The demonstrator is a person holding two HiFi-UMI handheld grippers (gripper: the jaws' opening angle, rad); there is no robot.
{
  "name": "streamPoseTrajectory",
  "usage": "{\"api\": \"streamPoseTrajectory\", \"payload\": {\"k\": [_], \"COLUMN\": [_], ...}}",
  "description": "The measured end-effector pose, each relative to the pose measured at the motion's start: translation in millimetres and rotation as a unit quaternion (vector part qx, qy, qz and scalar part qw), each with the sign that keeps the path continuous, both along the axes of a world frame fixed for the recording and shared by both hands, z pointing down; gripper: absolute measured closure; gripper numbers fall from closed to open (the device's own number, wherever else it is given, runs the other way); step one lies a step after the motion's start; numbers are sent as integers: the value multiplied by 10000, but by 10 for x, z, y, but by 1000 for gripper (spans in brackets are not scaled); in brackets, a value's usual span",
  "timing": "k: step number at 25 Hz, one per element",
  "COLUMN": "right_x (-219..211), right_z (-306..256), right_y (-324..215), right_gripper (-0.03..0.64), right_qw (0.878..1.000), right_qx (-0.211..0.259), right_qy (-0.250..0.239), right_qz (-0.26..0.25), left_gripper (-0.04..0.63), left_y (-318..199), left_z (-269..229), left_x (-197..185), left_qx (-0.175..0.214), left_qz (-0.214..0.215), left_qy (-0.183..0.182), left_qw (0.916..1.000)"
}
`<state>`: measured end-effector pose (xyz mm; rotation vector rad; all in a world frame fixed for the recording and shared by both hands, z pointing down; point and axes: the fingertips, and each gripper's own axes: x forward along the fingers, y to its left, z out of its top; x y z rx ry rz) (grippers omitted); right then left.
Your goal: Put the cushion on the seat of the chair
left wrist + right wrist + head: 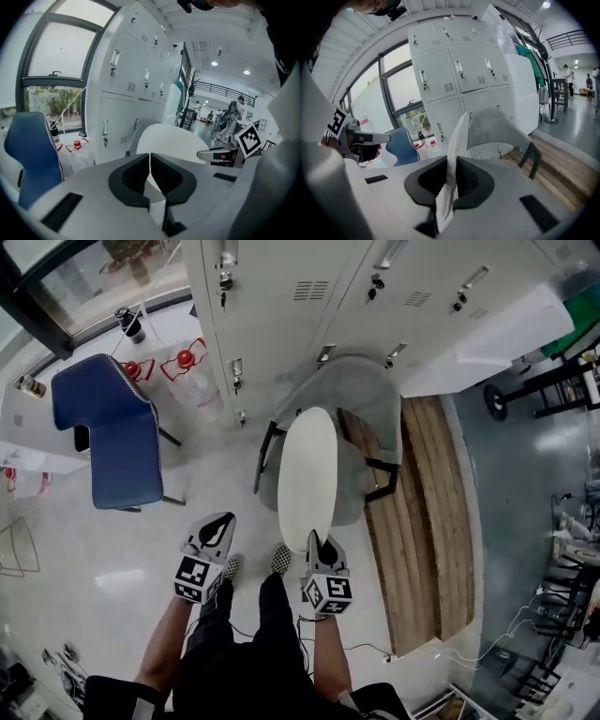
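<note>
Two tools show: our right tool (315, 542) clamps the near edge of the white cushion (307, 465), held above the seat (353, 491) of the grey chair (370, 390), our left tool (218, 524) closed and empty, and we fear that one-edge pinch may let it tip off.

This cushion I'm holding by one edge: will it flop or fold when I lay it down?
Probably not much. The cushion stands out from the right gripper as a clean oval without drooping, so it seems fairly stiff and light. Its rim squeezes thin between the jaws, so the padding is likely soft and could slip if swung.
</note>
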<state>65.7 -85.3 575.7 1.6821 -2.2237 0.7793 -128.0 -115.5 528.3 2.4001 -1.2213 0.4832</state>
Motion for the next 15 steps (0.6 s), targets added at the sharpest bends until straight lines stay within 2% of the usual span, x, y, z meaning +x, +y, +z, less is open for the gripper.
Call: {"api": "streamPoseTrajectory", "payload": {"k": [15], "right_x": [-54], "right_z": [920], "right_y": [-377], "right_gripper": [568], "right_qw": [9992], "right_qx": [-387], "right_qy": [-38], "right_qz": [-116], "left_gripper": [571], "left_y": [-163], "left_z": [796], "left_x": [-121], "left_qx": [-493], "left_qz": [-214], "left_qy": [-107], "left_qw": [9985]}}
